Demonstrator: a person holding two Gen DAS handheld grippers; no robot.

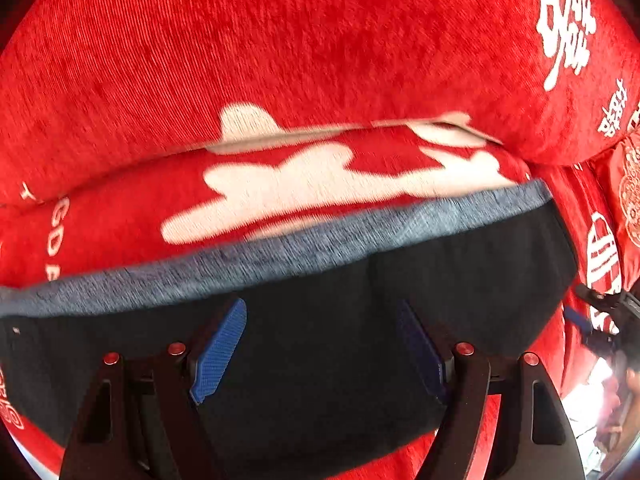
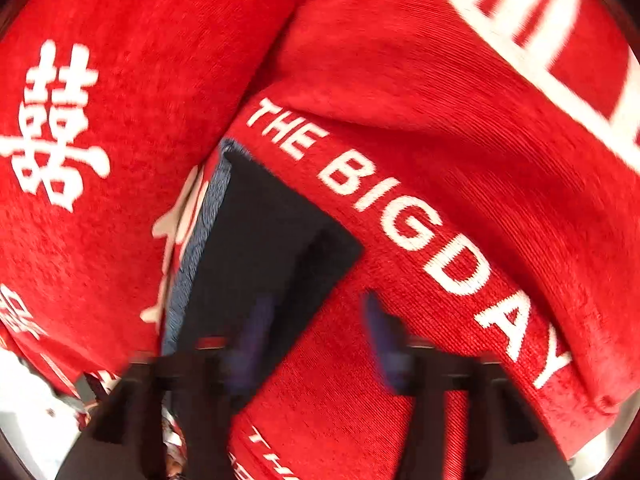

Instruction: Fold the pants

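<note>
Right now the pants (image 1: 320, 360) lie flat as a dark, compact slab on the red cover (image 1: 280, 40), a plush red fabric printed with white characters and the words "THE BIG DAY". From my left camera the grey-blue band (image 1: 280, 256) runs straight along the far edge of the dark cloth, next to what looks like a red cushion (image 1: 280, 188) with a white print. I judge that straight edge to be the reason the bundle sits where it does: squared up against the cushion, it holds its shape.

My left gripper (image 1: 320, 352) hangs over the middle of the dark cloth with its jaws spread wide, 1 blue pad (image 1: 220, 352) on either side, nothing pinched between them. I read that as a hovering or pressing pose, not a grasp.

My right gripper (image 2: 316, 344) looks from the other side, blurred by motion. Its jaws are also apart and empty, straddling the diagonal edge where the dark cloth meets the red cover. From there the pants (image 2: 260, 248) show a clean corner, with the band (image 2: 196, 248) down their left side.

I'd judge the folding is nearly finished. Whether cloth is touching the left pads, I cannot tell. In the left view my right gripper (image 1: 600, 320) shows at the pants' far right, just beside them.
</note>
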